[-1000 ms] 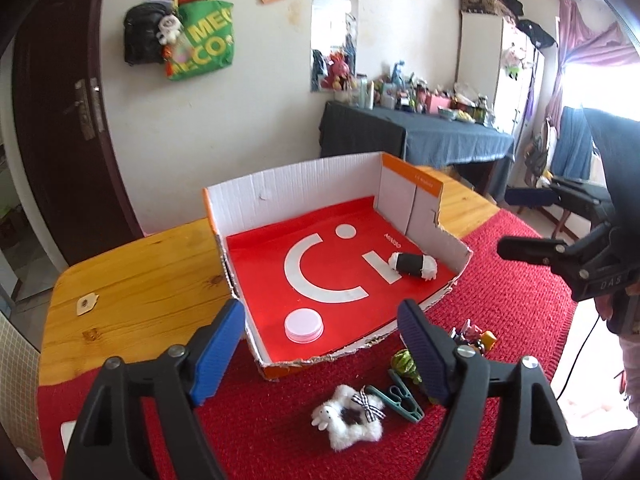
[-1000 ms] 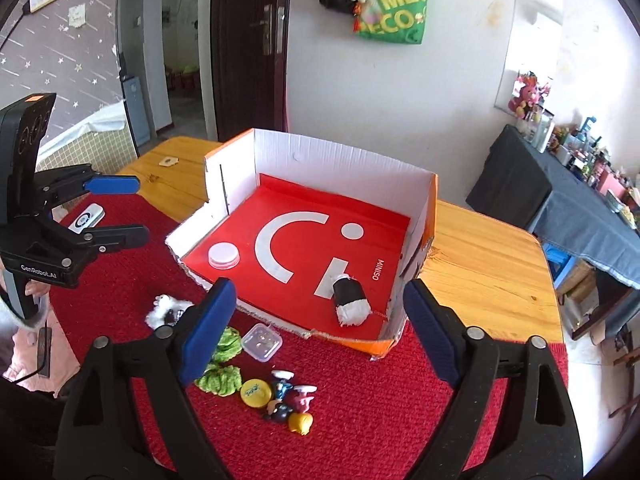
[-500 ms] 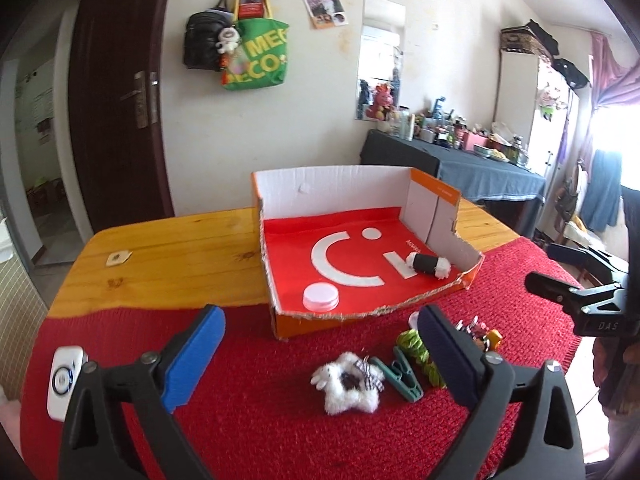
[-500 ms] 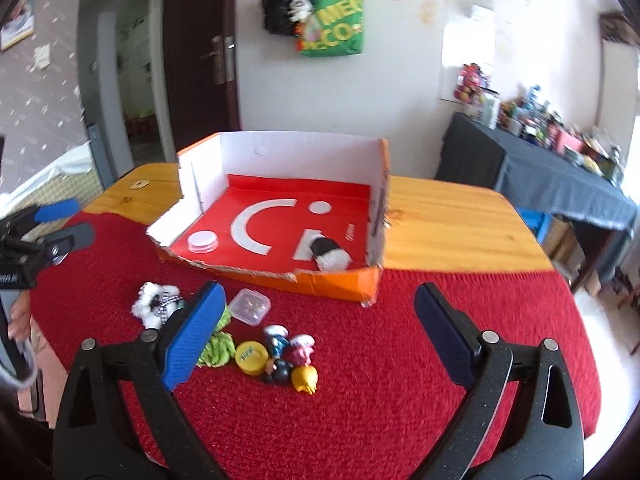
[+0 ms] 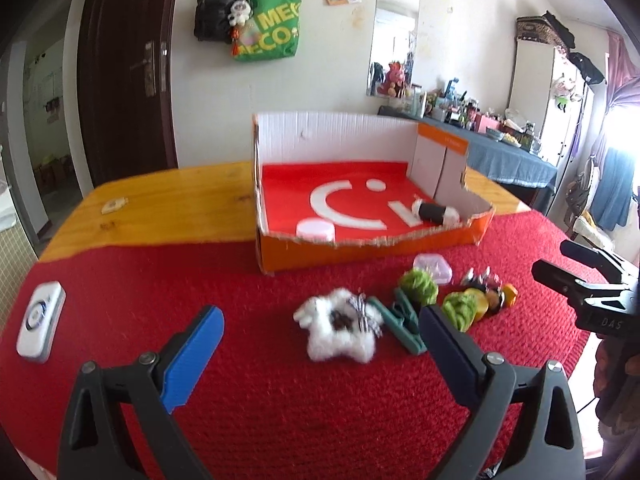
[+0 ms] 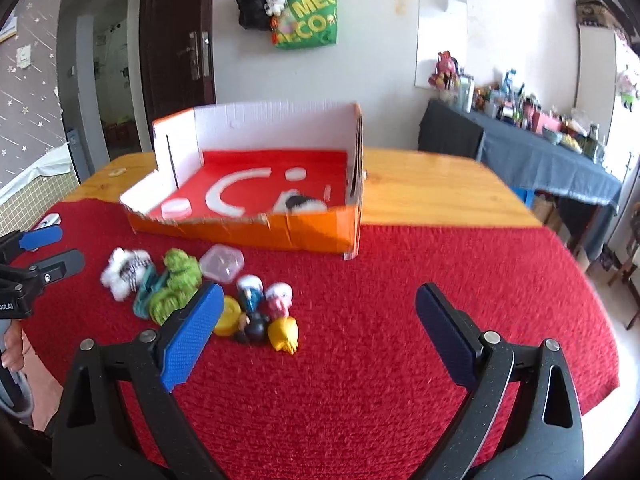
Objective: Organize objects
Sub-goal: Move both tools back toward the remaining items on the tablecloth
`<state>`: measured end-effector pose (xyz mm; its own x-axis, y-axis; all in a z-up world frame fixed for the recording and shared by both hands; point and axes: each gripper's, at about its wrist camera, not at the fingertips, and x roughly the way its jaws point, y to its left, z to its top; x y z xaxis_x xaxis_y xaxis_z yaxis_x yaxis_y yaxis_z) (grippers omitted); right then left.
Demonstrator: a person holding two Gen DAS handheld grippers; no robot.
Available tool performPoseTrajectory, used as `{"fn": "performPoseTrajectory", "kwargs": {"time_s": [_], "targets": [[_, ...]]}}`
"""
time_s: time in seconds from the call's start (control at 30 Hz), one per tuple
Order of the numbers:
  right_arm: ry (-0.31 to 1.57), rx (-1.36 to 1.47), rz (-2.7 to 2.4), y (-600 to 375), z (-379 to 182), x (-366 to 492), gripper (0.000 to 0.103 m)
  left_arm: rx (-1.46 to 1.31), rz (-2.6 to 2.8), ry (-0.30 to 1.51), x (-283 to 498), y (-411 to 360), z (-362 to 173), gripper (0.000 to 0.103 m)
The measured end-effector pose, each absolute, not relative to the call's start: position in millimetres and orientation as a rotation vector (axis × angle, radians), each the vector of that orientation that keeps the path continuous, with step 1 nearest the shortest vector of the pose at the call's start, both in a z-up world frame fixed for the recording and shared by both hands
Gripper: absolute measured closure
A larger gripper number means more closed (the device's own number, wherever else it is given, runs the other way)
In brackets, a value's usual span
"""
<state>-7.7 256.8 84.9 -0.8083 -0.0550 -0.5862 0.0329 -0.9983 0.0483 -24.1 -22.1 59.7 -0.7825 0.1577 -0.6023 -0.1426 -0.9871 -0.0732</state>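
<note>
Where toys crowd: open box

A green tote bag hanging on the wall carries large yellow letters, of which "MEG" and, below it, "ECO" can be read in the left wrist view; the same bag shows "MEG" over "ECO" in the right wrist view. The black body of the right gripper, seen from the left wrist camera, bears the pale letters "DAS". The red floor of the cardboard box shows a white smiling-face sign without letters that can be read.
</note>
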Motion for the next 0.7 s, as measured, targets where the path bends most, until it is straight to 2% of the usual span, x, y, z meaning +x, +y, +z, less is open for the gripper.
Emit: {"fn": "performPoseTrajectory", "kwargs": {"time_s": [0.47, 0.7], "targets": [[-0.075, 1.153, -2.907, 265, 45, -20, 0.005, -1.181, 2.717, -0.142, -43, -27, 21, 0.003], [-0.095, 1.206, -2.856, 269, 43, -25, 0.005, -1.213, 2.720, -0.096, -50, -24, 19, 0.003]]}}
